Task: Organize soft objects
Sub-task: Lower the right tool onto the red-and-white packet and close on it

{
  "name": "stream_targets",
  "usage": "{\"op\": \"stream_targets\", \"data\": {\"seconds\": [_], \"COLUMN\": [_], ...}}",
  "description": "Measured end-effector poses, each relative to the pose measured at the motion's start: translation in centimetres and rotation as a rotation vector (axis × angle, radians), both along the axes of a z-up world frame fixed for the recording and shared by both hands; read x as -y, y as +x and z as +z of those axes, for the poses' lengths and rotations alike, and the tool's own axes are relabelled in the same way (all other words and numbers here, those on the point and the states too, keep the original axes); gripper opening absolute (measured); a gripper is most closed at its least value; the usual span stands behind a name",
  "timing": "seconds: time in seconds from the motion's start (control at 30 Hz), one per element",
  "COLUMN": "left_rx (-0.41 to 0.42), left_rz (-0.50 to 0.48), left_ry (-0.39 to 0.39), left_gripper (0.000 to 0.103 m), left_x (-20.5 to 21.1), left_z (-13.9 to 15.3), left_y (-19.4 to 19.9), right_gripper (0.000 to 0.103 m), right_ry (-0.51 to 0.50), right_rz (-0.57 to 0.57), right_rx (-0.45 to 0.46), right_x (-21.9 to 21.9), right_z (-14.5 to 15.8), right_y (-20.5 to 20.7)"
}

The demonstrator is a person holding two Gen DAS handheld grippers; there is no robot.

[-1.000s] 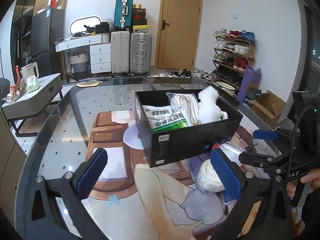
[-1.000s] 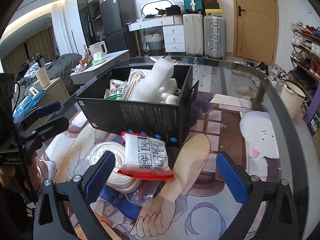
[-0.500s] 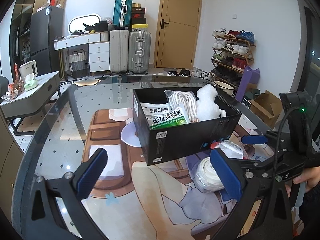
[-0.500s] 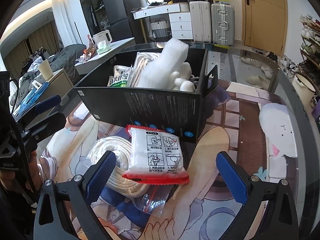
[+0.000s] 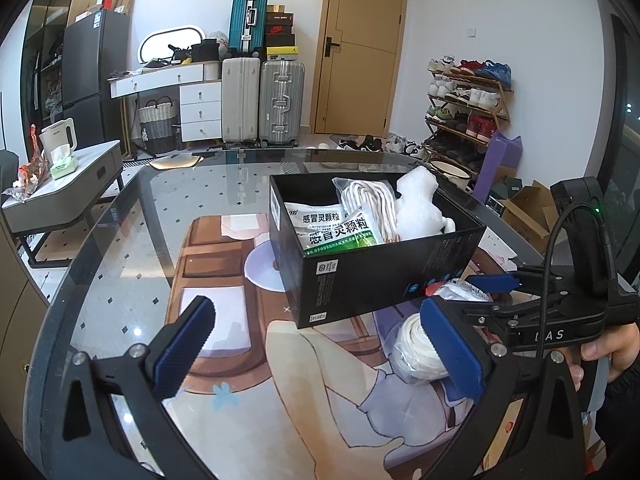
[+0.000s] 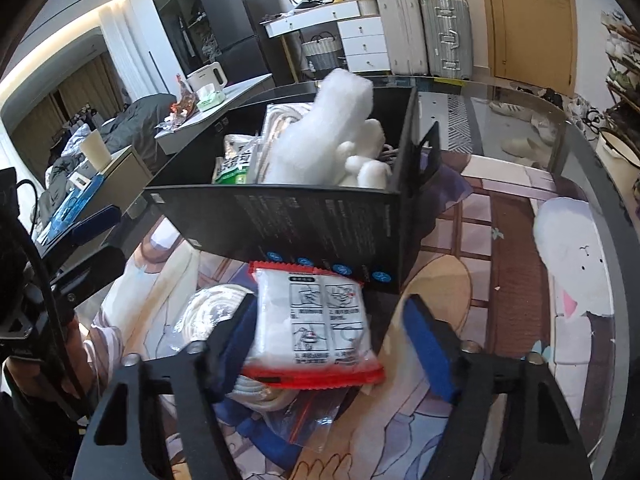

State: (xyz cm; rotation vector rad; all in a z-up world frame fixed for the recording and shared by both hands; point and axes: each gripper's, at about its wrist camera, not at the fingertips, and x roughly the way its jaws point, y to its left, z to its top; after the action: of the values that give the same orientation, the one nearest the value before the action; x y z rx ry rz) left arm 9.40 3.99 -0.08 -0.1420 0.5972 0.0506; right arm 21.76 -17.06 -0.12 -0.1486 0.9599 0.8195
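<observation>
A black box (image 5: 384,276) (image 6: 304,224) on the glass table holds green-and-white sachets (image 5: 340,232), a bagged white cord (image 5: 372,200) and a white plush toy (image 6: 332,136). In front of it a red-edged white packet (image 6: 316,328) lies on a bagged white rope coil (image 6: 208,312) (image 5: 416,348). My right gripper (image 6: 336,340) is open, its jaws either side of the packet, the left pad close against it. My left gripper (image 5: 316,344) is open and empty, in front of the box.
A printed mat (image 5: 320,380) covers the glass table (image 5: 120,240). Suitcases (image 5: 260,100), a door and a shoe rack (image 5: 464,112) stand behind. A side table with a kettle (image 5: 60,144) is on the left.
My right gripper has moved forward and down over the red-edged packet, and its jaws have narrowed around it. My left gripper has barely moved.
</observation>
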Motion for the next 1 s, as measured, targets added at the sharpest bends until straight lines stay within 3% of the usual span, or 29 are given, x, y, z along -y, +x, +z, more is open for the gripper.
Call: {"op": "stream_targets", "data": {"seconds": [0.1, 0.23, 0.53, 1.0], "left_rx": [-0.001, -0.002, -0.017, -0.045], "left_rz": [0.0, -0.003, -0.027, -0.078], "left_ry": [0.002, 0.001, 0.017, 0.089], "left_gripper": [0.103, 0.103, 0.103, 0.103], "left_x": [0.0, 0.0, 1.0, 4.3], "left_z": [0.0, -0.1, -0.2, -0.1], "left_y": [0.0, 0.0, 0.1, 0.8], "right_gripper": [0.054, 0.049, 0.047, 0.047], "right_ry": [0.007, 0.013, 0.055, 0.136], "right_rz": [0.016, 0.012, -0.021, -0.047], "right_rx": [-0.001, 0.015, 0.097, 0.133], "right_x": [0.1, 0.5, 2.8, 6.6], "right_z": [0.1, 0.4, 2.5, 4.4], "right_y": [-0.3, -0.8, -2.8, -5.8]}}
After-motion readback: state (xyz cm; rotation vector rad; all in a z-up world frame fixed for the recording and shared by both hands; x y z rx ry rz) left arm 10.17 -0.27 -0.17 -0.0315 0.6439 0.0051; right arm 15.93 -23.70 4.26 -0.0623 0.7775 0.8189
